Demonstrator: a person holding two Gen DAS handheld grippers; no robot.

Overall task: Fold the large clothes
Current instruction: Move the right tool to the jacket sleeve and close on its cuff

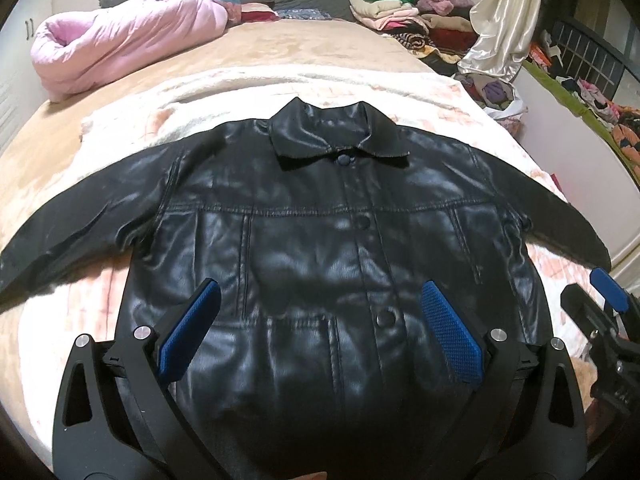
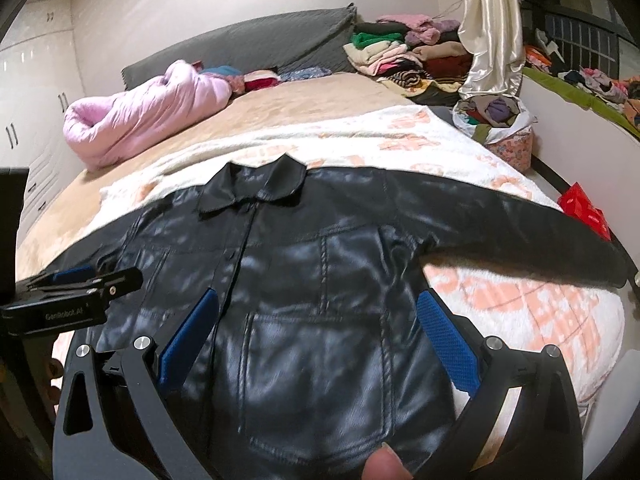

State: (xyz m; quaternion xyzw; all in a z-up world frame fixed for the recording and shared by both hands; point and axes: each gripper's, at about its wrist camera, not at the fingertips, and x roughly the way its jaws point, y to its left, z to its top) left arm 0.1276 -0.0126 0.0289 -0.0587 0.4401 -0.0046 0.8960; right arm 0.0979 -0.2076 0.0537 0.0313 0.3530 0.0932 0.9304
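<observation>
A black leather jacket point(image 1: 320, 220) lies flat and buttoned on the bed, collar toward the headboard, both sleeves spread out sideways. My left gripper point(image 1: 316, 320) hovers open over the jacket's lower front, its blue pads wide apart with nothing between them. My right gripper point(image 2: 318, 332) is open above the jacket point(image 2: 320, 280), over its right pocket area, holding nothing. The right gripper point(image 1: 604, 304) also shows at the right edge of the left wrist view, and the left gripper point(image 2: 76, 280) at the left edge of the right wrist view. A fingertip point(image 2: 384, 468) peeks in at the bottom.
Under the jacket is a white and peach fleece blanket point(image 1: 460, 100) on a tan bedspread point(image 1: 280, 44). A rolled pink quilt point(image 1: 120, 36) lies far left. Stacks of folded clothes point(image 1: 400, 8) and a cream satin cloth point(image 1: 504, 20) stand far right. A red object point(image 2: 584, 208) sits at the bed's right edge.
</observation>
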